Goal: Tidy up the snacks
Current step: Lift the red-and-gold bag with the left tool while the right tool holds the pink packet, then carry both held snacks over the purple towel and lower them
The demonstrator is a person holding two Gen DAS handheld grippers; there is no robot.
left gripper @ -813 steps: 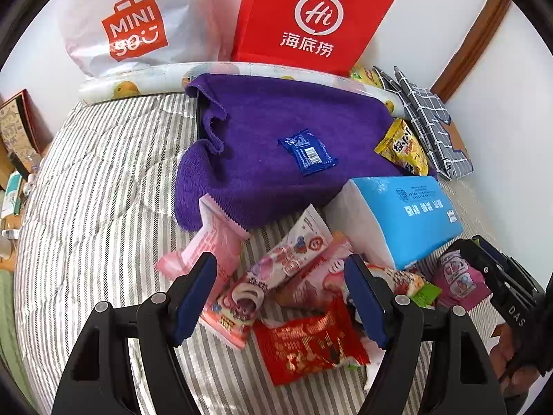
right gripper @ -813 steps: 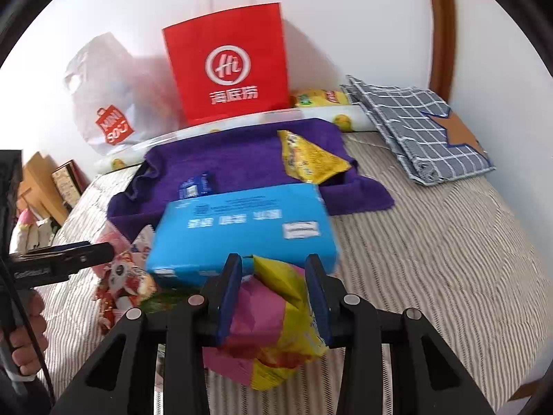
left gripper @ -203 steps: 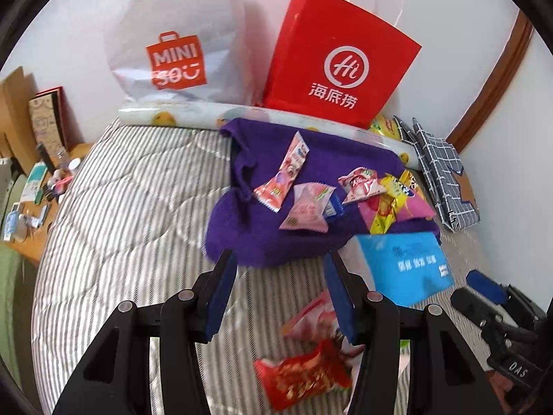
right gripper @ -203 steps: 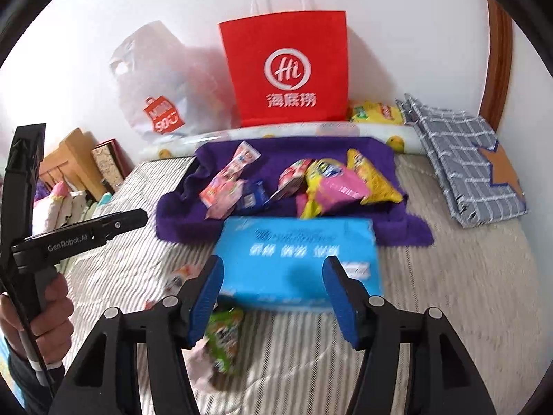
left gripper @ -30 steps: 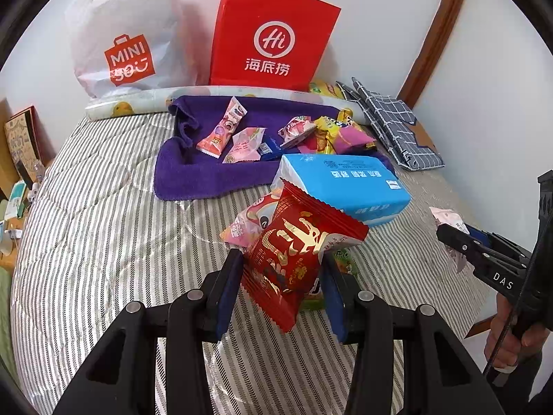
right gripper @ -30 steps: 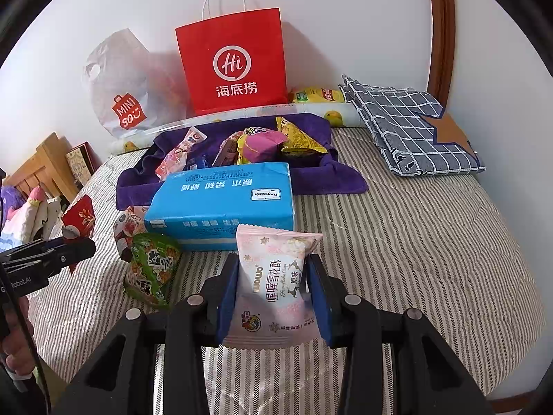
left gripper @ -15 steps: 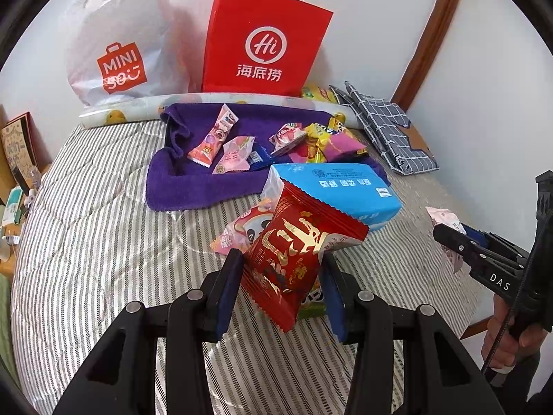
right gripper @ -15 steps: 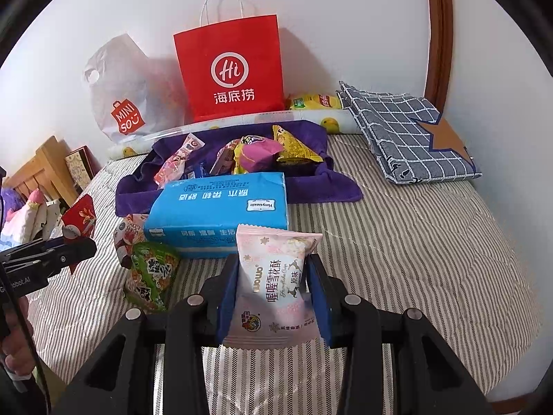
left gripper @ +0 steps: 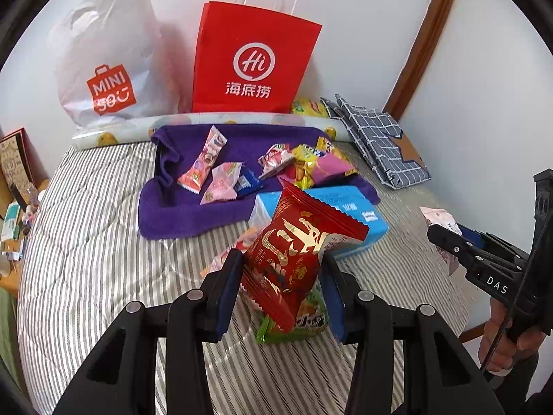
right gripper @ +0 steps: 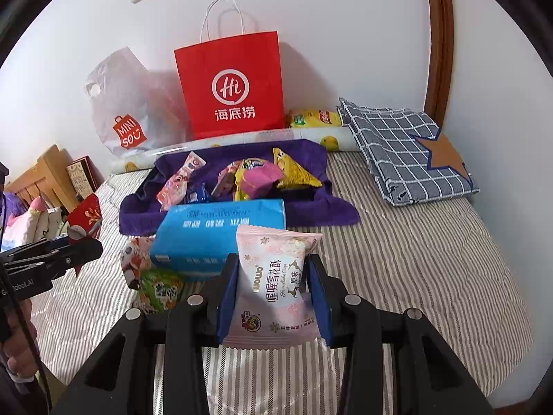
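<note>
Striped bedding (left gripper: 86,259) is filling the left wrist view, with a red paper bag (left gripper: 252,65) and a white plastic bag (left gripper: 107,55) leaning on the wall behind. Left gripper (left gripper: 281,287) is pinching a red snack packet (left gripper: 297,252) between its blue pads, holding it clear of the bedding. Beyond it, a purple towel (left gripper: 193,214) is carrying the sorted snacks: a long pink packet (left gripper: 204,162), a pale pink packet (left gripper: 223,183), a small blue packet (left gripper: 246,181) and a yellow-and-magenta cluster (left gripper: 311,166). A blue tissue pack (left gripper: 345,207) is lying just in front of the towel. A green packet (left gripper: 304,321) is resting on the bedding under the held packet, partly hidden. At the right edge, the person's other hand (left gripper: 501,342) is carrying the second tool.

Right wrist view: right gripper (right gripper: 273,294) is clamping a pink-and-white snack packet (right gripper: 273,283) upright between its pads, above the bedding and near the tissue pack (right gripper: 221,235). The green packet (right gripper: 159,288) and a red-and-white packet (right gripper: 133,263) are lying beside the tissue pack, off the towel (right gripper: 311,207). A checked pillow (right gripper: 404,148) is sitting well apart at the right.

Progress, as judged: most snacks are already gathered on the towel; two are in the grips, not yet delivered, and at least two are waiting on the bedding.
</note>
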